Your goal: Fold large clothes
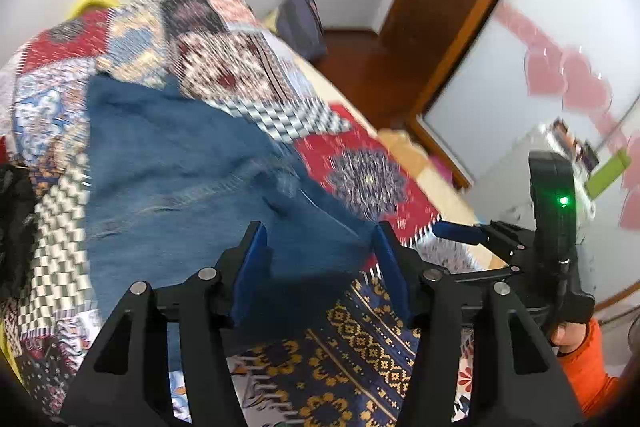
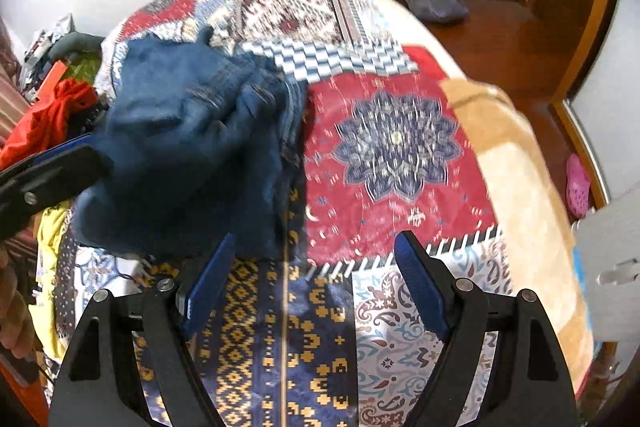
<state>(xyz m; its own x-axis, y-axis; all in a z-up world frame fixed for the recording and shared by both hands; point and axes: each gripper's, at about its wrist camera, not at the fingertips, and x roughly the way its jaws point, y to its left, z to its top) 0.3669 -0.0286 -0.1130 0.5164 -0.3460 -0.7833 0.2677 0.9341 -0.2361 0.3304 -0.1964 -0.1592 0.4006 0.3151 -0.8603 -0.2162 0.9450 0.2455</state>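
Jeans (image 2: 188,155) — one blue denim pair — lie bunched on a patchwork quilt (image 2: 396,155), their length running away from the cameras toward the far wall. Left gripper (image 1: 320,251) has its jaws wide apart with denim lying between the blue pads; grip unclear. Right gripper (image 2: 316,267) is wide open over bare quilt — holding nothing, just beside the jeans.

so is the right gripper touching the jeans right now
Apart. In the right wrist view the right gripper is open over bare quilt, and the jeans lie off to its left, clear of both fingers.
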